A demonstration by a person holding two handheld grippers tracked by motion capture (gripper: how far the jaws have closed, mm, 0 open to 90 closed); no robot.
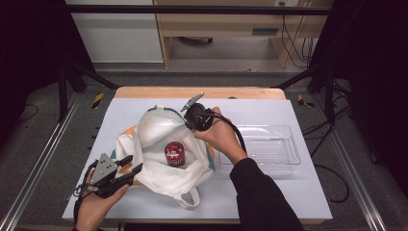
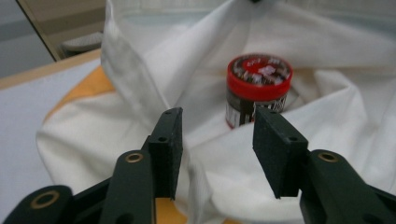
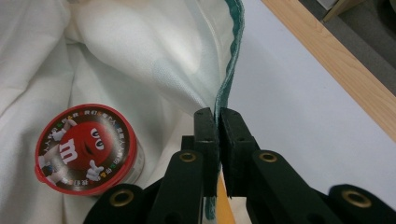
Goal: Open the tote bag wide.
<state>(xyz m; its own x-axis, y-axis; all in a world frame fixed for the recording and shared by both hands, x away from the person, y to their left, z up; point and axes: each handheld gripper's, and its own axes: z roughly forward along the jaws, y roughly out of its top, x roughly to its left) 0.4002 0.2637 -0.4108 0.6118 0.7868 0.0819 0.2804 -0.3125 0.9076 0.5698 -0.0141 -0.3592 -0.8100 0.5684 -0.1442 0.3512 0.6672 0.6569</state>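
While the right claw (image 3: 217, 122) pinches the bag (image 3: 140, 56), a tub (image 3: 86, 148) sits inside.

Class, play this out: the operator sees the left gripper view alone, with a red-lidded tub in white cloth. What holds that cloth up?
Observer: The right gripper is shut on the bag's green-edged rim.
Operator: Is it a bag, then?
Observer: Yes, a white tote bag with a handle loop toward the person.
Operator: What's printed on the tub's lid?
Observer: A red candy character on the tub.
Operator: Anything beside the bag?
Observer: A clear plastic tray.
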